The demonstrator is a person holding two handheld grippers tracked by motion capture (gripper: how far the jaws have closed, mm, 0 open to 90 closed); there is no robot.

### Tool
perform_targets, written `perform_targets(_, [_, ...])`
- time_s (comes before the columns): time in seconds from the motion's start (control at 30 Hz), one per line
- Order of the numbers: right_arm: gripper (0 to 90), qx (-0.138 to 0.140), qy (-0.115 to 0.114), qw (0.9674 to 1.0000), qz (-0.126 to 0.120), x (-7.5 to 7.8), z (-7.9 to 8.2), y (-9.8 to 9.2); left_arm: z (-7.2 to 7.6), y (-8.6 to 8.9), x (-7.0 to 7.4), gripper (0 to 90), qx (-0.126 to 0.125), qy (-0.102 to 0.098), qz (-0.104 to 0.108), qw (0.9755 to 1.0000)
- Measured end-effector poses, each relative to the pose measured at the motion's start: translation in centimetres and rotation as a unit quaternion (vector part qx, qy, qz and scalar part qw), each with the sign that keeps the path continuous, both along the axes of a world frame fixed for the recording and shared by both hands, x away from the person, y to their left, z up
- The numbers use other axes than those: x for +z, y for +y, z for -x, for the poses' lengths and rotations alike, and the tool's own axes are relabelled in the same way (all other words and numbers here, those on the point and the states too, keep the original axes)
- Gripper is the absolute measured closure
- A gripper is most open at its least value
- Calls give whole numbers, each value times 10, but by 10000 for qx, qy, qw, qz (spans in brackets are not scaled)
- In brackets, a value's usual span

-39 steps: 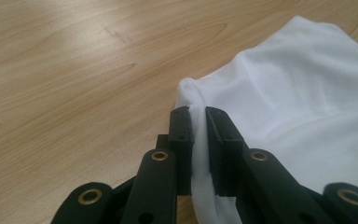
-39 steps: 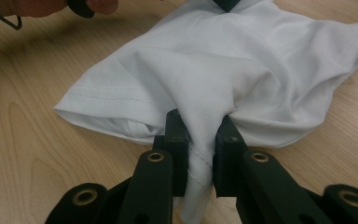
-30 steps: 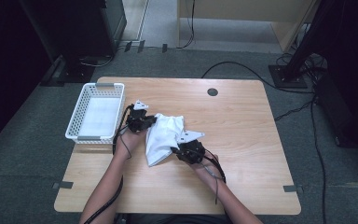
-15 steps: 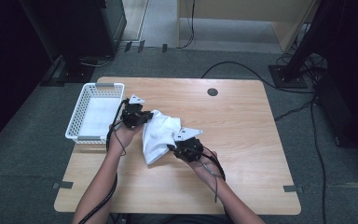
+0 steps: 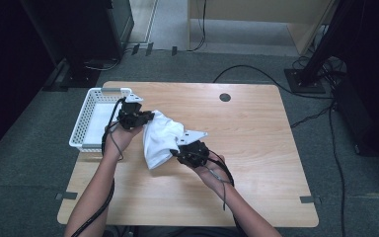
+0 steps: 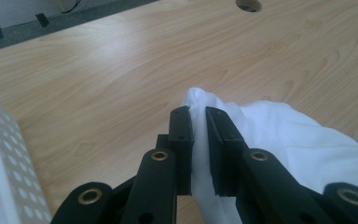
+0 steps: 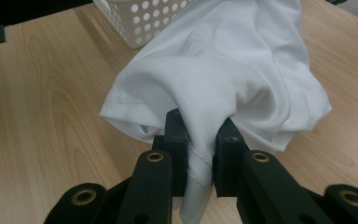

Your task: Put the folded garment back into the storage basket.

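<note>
Light wood tabletop [image 5: 256,148], rounded corners, round cable hole [image 5: 225,97] near far edge. Strips of dark tape [image 5: 309,199] on both side edges near front. Grey carpet floor [image 5: 39,168] all round. Black cabinet [image 5: 79,29] at far left on dark base plate. Pale wooden furniture [image 5: 256,19] at far side, paler floor strip beside it. Black stand [image 5: 321,59] at far right, foot plate on carpet. Black cables [image 5: 335,163] run across floor (right side mostly). Left and right margins dark, lighting dim, even.
</note>
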State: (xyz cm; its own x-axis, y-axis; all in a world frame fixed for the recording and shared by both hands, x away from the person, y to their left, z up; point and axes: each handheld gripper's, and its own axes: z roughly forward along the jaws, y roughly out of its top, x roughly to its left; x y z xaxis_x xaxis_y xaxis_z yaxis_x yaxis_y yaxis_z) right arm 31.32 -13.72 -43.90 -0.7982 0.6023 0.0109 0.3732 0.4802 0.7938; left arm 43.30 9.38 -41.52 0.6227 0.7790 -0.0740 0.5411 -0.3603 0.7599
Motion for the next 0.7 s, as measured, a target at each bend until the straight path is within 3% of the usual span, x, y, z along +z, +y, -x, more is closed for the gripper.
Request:
perform_targets(0.3, [803, 93, -93, 9999, 10, 14, -6, 17, -6, 19, 11, 829, 90, -10, 100, 9999])
perform_targets(0.7, [803, 181, -78, 9998, 9, 20, -18, 43, -16, 45, 22, 830, 143, -65, 95, 9998])
